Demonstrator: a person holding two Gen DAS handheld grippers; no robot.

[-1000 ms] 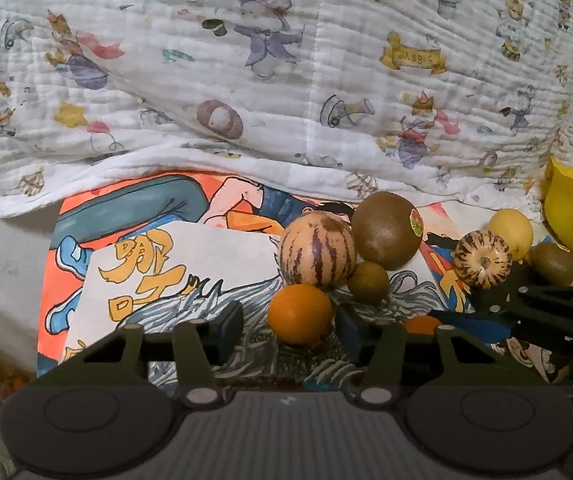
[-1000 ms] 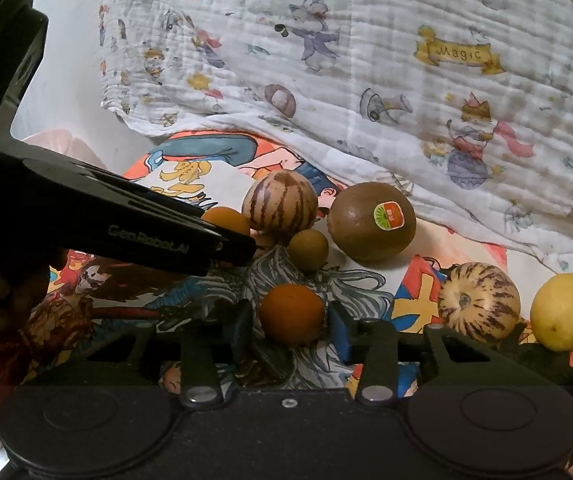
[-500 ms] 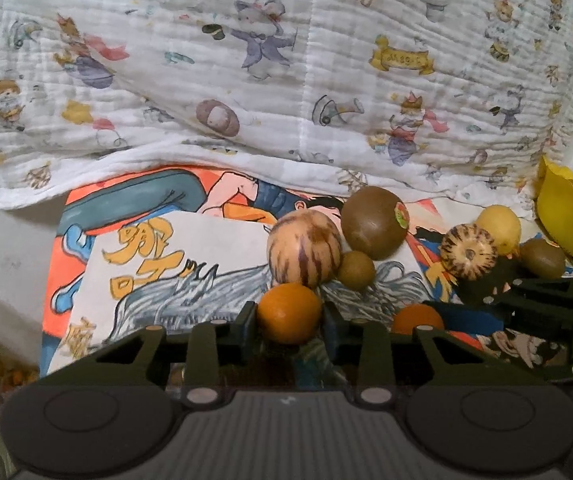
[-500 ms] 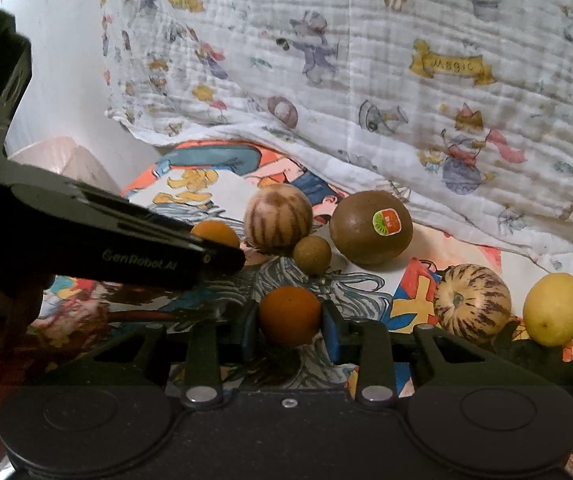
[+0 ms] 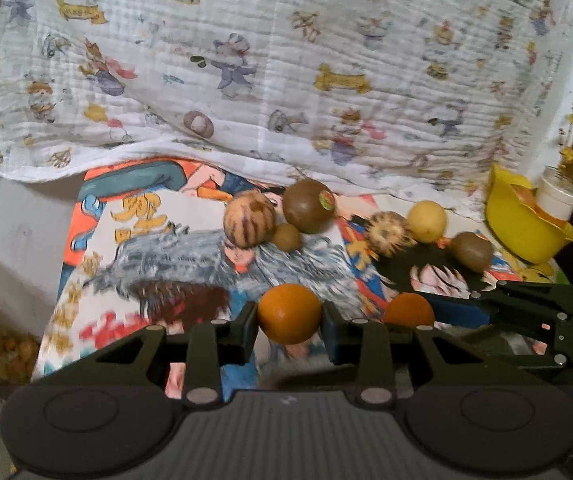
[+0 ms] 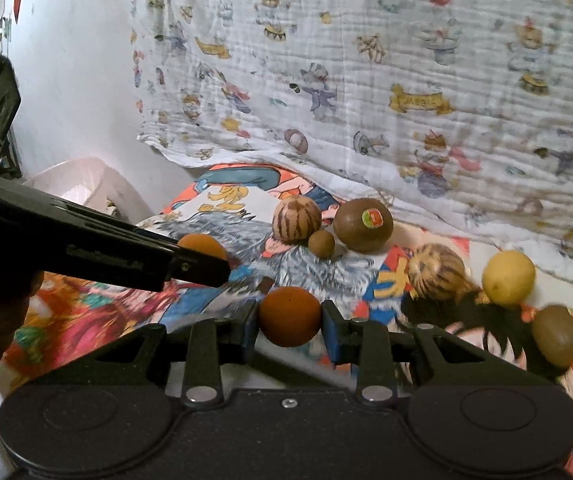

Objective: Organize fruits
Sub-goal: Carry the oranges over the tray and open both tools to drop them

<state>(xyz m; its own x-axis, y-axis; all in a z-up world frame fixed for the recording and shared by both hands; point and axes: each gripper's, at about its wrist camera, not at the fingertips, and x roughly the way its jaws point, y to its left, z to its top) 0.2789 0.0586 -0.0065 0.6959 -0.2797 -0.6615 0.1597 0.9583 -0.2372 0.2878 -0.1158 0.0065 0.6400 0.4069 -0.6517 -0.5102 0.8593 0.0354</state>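
My left gripper (image 5: 289,326) is shut on an orange (image 5: 289,313), held above the cartoon-print mat (image 5: 158,264). In the right wrist view my right gripper (image 6: 289,328) is shut on a second orange (image 6: 289,316), also off the mat. The left wrist view shows that second orange (image 5: 408,309) at the tip of the right gripper, low on the right. In the right wrist view the left gripper's orange (image 6: 202,246) peeks out behind its dark finger. On the mat lie a striped melon (image 5: 249,219), a big brown fruit with a sticker (image 5: 309,206), a small kiwi (image 5: 287,236), another striped melon (image 5: 389,233), a lemon (image 5: 427,221) and a kiwi (image 5: 471,251).
A yellow bowl (image 5: 522,224) and a white jar (image 5: 557,196) stand at the far right. A cartoon-print blanket (image 5: 286,72) hangs behind the fruits. A pale pink basin (image 6: 86,188) sits left of the mat, by the white wall.
Both grippers closed on their oranges and lifted them off the mat, drawing back so the other fruits look smaller and farther away.
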